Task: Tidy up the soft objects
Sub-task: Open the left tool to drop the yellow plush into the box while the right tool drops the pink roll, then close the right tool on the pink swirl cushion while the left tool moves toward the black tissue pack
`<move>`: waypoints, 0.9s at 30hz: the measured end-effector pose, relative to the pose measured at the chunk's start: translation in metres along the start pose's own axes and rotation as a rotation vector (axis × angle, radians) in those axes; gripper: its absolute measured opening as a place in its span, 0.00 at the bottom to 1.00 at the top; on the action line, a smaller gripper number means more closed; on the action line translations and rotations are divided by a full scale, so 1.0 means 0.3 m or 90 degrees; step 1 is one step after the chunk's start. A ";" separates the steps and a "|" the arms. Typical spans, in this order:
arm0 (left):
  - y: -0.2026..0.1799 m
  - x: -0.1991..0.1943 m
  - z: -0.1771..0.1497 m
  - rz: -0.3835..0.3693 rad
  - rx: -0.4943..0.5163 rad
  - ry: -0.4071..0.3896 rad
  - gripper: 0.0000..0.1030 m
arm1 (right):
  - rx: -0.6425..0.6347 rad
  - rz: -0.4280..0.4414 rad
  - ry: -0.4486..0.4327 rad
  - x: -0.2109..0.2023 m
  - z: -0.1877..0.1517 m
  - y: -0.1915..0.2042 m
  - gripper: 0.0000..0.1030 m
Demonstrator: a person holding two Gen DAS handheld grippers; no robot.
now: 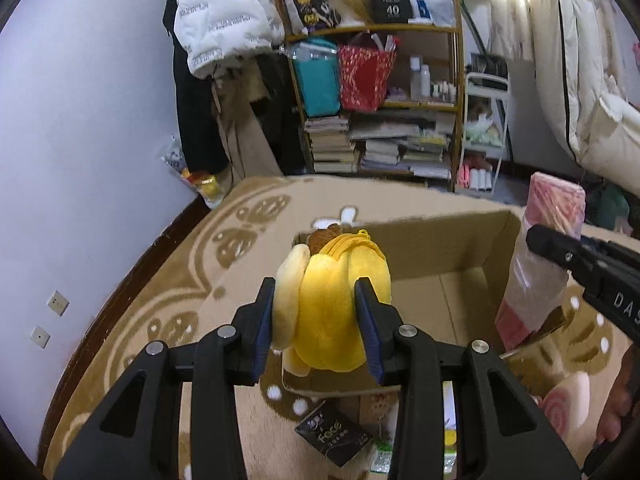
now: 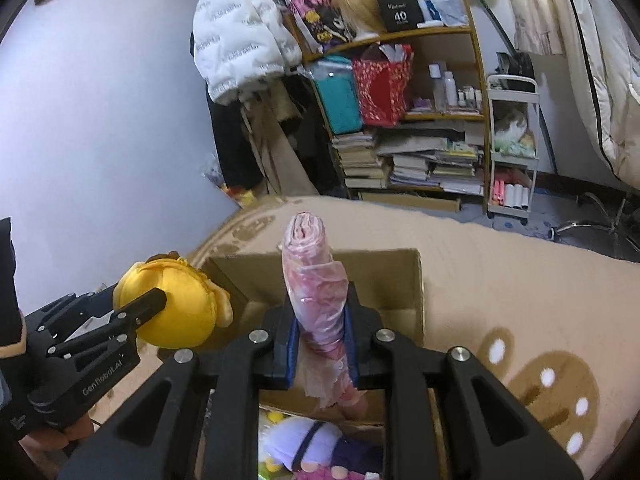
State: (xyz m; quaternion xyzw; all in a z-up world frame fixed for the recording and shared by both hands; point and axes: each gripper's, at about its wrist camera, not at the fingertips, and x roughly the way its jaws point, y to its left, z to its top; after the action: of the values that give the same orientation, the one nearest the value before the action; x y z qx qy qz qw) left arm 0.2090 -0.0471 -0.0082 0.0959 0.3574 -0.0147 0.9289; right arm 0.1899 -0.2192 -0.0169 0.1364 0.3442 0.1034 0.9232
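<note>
Both grippers are loaded: the left gripper is clenched on a yellow plush pouch, held above the near edge of the open cardboard box, while the right gripper clamps a pink plastic-wrapped roll upright over that box. From the left wrist view, the roll stands at three o'clock of the pouch.

Purple plush toy — half hidden behind the right gripper's frame, cut by the edge.
</note>
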 end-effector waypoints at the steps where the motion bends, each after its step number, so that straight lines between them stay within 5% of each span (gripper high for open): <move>1: -0.003 0.003 -0.007 0.002 -0.001 0.003 0.37 | 0.001 -0.001 0.005 0.003 0.000 -0.002 0.21; 6: 0.012 0.007 -0.031 -0.001 -0.032 0.019 0.43 | 0.019 0.005 0.016 0.000 -0.008 -0.018 0.24; 9: 0.014 0.005 -0.038 -0.003 -0.025 0.026 0.47 | 0.021 0.010 0.007 -0.011 -0.006 -0.018 0.40; 13: 0.022 -0.024 -0.037 0.029 -0.022 0.010 0.84 | 0.012 0.006 -0.010 -0.051 -0.004 -0.008 0.61; 15: 0.032 -0.040 -0.035 0.048 -0.026 0.005 0.92 | 0.006 0.001 -0.008 -0.067 -0.004 -0.001 0.68; 24: 0.105 -0.115 -0.055 0.043 -0.046 -0.005 0.99 | -0.001 -0.007 -0.006 -0.140 -0.036 0.007 1.00; 27: 0.131 -0.139 -0.067 0.033 -0.056 -0.002 0.99 | 0.014 -0.005 -0.001 -0.155 -0.055 -0.005 1.00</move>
State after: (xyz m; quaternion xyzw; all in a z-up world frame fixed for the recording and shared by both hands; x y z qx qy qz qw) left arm 0.1686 -0.0065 0.0115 0.0640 0.3536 0.0248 0.9329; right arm 0.1446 -0.2308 -0.0012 0.1457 0.3453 0.0960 0.9221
